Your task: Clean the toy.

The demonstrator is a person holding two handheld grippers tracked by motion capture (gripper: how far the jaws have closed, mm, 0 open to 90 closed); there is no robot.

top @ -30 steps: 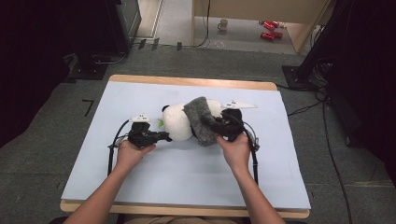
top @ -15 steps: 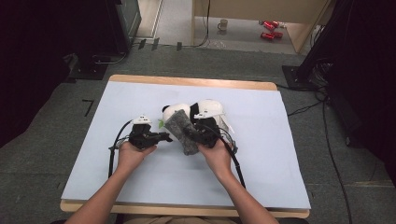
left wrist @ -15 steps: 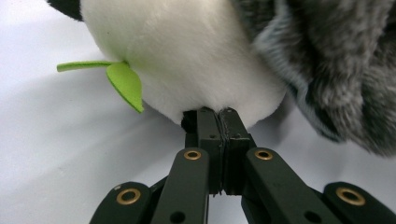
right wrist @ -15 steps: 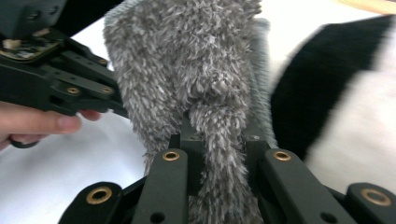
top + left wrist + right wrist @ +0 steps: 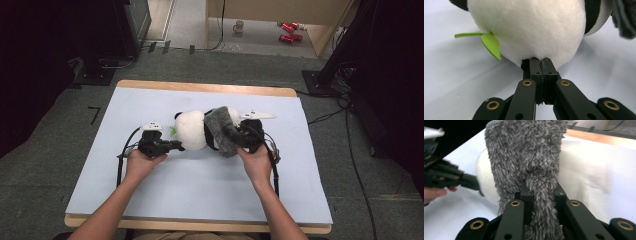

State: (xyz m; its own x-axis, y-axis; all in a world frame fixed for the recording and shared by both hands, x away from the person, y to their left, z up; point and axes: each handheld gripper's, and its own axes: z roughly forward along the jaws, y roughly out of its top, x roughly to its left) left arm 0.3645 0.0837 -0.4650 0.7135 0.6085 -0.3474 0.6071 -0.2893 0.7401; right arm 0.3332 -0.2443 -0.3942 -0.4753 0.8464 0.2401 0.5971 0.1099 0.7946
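- Panda plush lies on its side near the middle of the table, which carries a pale blue sheet; its long axis runs left to right across the high view, white rounded end to the left, black-banded body toward the right.
- Grey fuzzy cloth is draped over the plush's right half, hanging down the near side; it looks like a small garment or wrap, though which I cannot tell.
- Left gripper sits at the plush's left end, jaws closed together on a pinch of white fur at the underside, just right of the green felt leaf.
- Right gripper comes in from the right, jaws nearly closed on a fold of the grey cloth, with pile bulging between them in the right gripper view.
- The deciding relation: the cloth lies on the right-hand end, so the right hand is the nearer one for working it, while the left pins the plush against any pull along its axis.
- Judged from this, the next pull probably runs leftward along the body; the plush may roll if the left pinch slips.
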